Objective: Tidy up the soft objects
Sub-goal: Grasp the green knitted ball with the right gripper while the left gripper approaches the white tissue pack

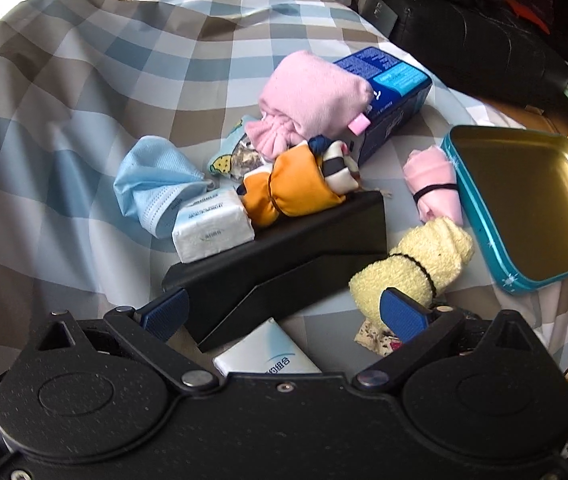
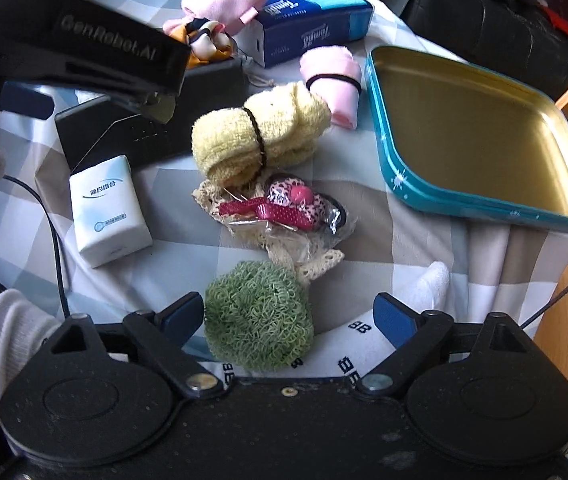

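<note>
My right gripper [image 2: 290, 316] is open, pointing down at a green knitted scrubber [image 2: 257, 316] that lies between its blue pads; no pad presses on it. The scrubber rests partly on a white sock [image 2: 424, 284]. My left gripper [image 1: 284, 314] is open over a black box [image 1: 284, 256], with nothing gripped. A yellow towel roll [image 1: 412, 264] [image 2: 259, 136] and a small pink roll [image 1: 436, 188] [image 2: 336, 80] lie beside the teal tin [image 1: 480, 216] [image 2: 464, 128], which is empty. A pink pouch [image 1: 312, 96], an orange scarf bundle [image 1: 296, 188] and a blue face mask [image 1: 151, 184] lie further back.
On the checked cloth [image 1: 83, 80] lie a blue tissue box [image 1: 396, 92], a white tissue pack [image 1: 211, 228], a white wipes pack [image 2: 107, 208] and a lace bag of hair accessories [image 2: 284, 212]. The left gripper's black housing [image 2: 83, 52] hangs at upper left. The wooden table edge [image 2: 564, 320] is at right.
</note>
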